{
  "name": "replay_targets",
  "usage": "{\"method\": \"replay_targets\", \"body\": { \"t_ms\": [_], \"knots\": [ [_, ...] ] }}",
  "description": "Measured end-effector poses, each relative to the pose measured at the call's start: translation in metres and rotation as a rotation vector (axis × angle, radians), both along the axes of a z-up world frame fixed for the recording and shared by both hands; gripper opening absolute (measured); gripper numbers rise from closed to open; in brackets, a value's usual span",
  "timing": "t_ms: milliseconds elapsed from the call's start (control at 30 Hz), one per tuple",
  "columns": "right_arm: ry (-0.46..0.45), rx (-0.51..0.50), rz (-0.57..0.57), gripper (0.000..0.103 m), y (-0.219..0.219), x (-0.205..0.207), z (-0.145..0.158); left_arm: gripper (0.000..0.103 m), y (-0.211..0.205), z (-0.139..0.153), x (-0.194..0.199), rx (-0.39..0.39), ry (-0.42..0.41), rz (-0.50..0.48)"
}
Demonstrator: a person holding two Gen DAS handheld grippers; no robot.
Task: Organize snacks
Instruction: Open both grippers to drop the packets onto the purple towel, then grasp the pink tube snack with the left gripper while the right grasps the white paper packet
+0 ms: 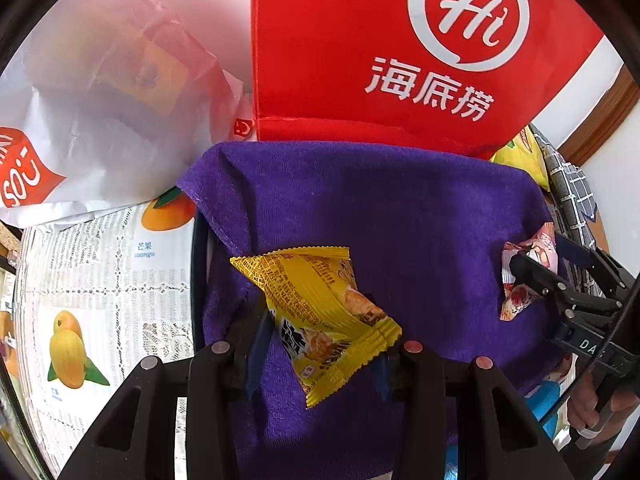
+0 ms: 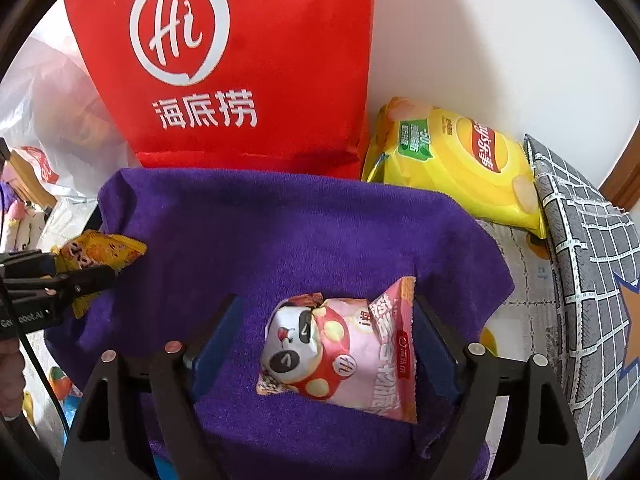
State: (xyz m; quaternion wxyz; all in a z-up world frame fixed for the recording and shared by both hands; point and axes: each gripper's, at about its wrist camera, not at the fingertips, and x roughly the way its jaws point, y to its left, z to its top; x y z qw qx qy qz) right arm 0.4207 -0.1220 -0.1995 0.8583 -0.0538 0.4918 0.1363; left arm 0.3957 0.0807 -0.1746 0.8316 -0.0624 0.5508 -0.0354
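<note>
A yellow snack packet [image 1: 326, 320] lies on a purple towel [image 1: 400, 216], between the spread fingers of my left gripper [image 1: 320, 364]. The jaws stand open and I cannot tell if they touch it. It also shows in the right wrist view [image 2: 100, 256]. A pink panda snack packet [image 2: 344, 348] lies on the towel [image 2: 280, 232] between the spread fingers of my right gripper [image 2: 324, 344], which is open. In the left wrist view the pink packet [image 1: 524, 276] sits at the right, partly hidden by the right gripper.
A red paper bag [image 1: 400, 48] stands behind the towel. A white plastic bag [image 1: 100, 100] lies at the back left. A yellow chips bag [image 2: 460, 160] and a grey checked cloth [image 2: 592, 264] are at the right. A fruit-print tablecloth [image 1: 100, 280] covers the table.
</note>
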Motion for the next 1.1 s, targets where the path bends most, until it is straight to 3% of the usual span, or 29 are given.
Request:
{"method": "replay_targets", "body": {
  "t_ms": [67, 133, 300, 500, 767, 933, 1100],
  "knots": [
    [-0.004, 0.012, -0.004, 0.084, 0.0, -0.003, 0.003, 0.044, -0.004, 0.0, 0.0, -0.003, 0.009, -0.006],
    [-0.012, 0.021, -0.008, 0.084, -0.001, -0.004, 0.009, 0.063, -0.008, 0.003, 0.001, 0.0, 0.001, -0.01],
    [-0.061, 0.016, -0.007, 0.084, 0.001, -0.015, 0.029, 0.069, -0.017, 0.022, -0.006, 0.016, -0.072, -0.035],
    [-0.114, 0.077, -0.016, 0.084, 0.002, -0.03, 0.058, 0.069, -0.025, 0.041, -0.016, 0.018, -0.142, -0.05],
    [-0.204, 0.023, -0.048, 0.084, -0.012, -0.07, 0.087, 0.069, -0.02, 0.074, -0.039, -0.009, -0.25, -0.07],
    [-0.206, 0.017, -0.125, 0.084, -0.042, -0.099, 0.094, 0.069, -0.02, 0.091, -0.051, -0.024, -0.275, -0.088],
    [-0.145, 0.055, -0.158, 0.083, -0.073, -0.131, 0.087, 0.069, -0.024, 0.106, -0.063, 0.004, -0.278, -0.081]
  ]
}}
